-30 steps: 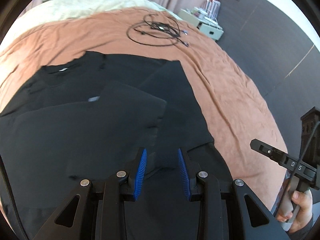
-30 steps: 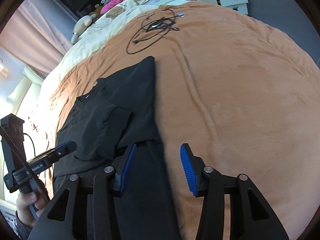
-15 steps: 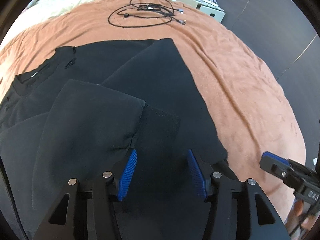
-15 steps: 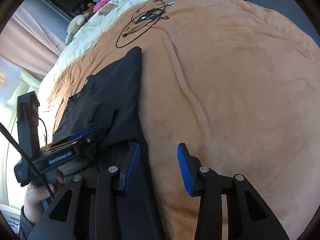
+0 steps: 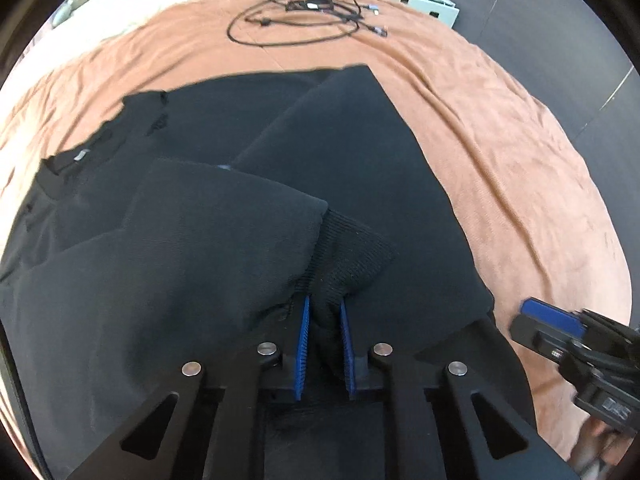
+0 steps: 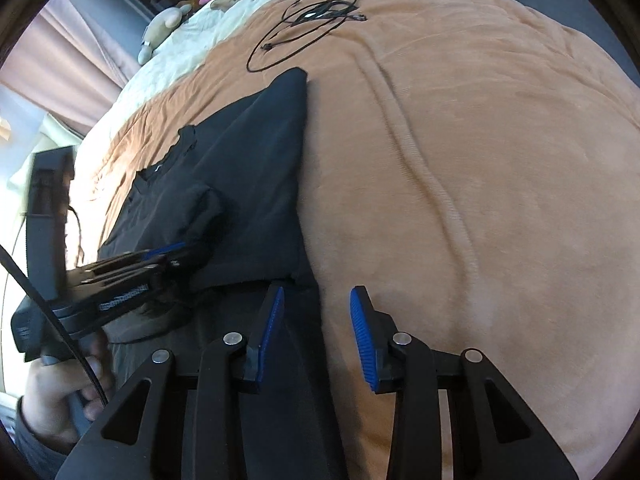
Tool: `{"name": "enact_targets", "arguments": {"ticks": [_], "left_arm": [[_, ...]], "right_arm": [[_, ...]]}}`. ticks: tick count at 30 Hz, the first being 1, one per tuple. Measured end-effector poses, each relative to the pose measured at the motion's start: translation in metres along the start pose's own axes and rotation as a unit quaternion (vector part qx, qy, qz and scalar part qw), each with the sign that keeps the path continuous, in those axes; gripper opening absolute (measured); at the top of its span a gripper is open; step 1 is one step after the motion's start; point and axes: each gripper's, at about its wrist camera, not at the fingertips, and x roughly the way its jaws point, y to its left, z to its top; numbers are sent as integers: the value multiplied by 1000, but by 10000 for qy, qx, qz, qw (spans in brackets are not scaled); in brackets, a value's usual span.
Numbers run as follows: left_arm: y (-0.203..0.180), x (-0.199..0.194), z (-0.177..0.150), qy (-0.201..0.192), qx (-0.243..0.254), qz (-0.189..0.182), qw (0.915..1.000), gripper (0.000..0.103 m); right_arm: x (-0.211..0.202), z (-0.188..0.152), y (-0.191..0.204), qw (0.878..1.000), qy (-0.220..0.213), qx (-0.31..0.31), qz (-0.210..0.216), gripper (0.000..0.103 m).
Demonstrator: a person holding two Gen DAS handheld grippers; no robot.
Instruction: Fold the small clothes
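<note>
Jaws: left gripper (image 5: pixel 324 336) pinching sleeve cuff (image 5: pixel 352 268) — right gripper (image 6: pixel 316 320) wide, empty.

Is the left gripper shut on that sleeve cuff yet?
Shut: the left gripper has its blue pads pressed against the ribbed sleeve cuff of the black sweater.

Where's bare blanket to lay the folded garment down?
Bare orange-brown blanket lies right of the black sweater, running toward the bed's right edge. Farther up it is crowded by coiled black cables. The left gripper grips the ribbed cuff.
</note>
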Motion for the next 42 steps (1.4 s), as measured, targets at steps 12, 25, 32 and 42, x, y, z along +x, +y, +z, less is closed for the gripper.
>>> {"name": "enact_targets", "arguments": {"ticks": [12,25,32,42], "left_arm": [[100,-92,-21,-497,-586,198,9969,14],[219,-162,-66,-913,-1515,646,9821,12],[263,-173,-97,-1005,-1950,711,9731,12],[322,-132,-154,-708,-2649,719,9590,11]], "right_arm": [[27,1,22,9986,157,-312,-394,32],[40,1,41,9946,105,-499,-898,30],[43,-1,50,9914,121,-651,-1126,29],[49,3,53,9881,184,-835,-1281,29]]}}
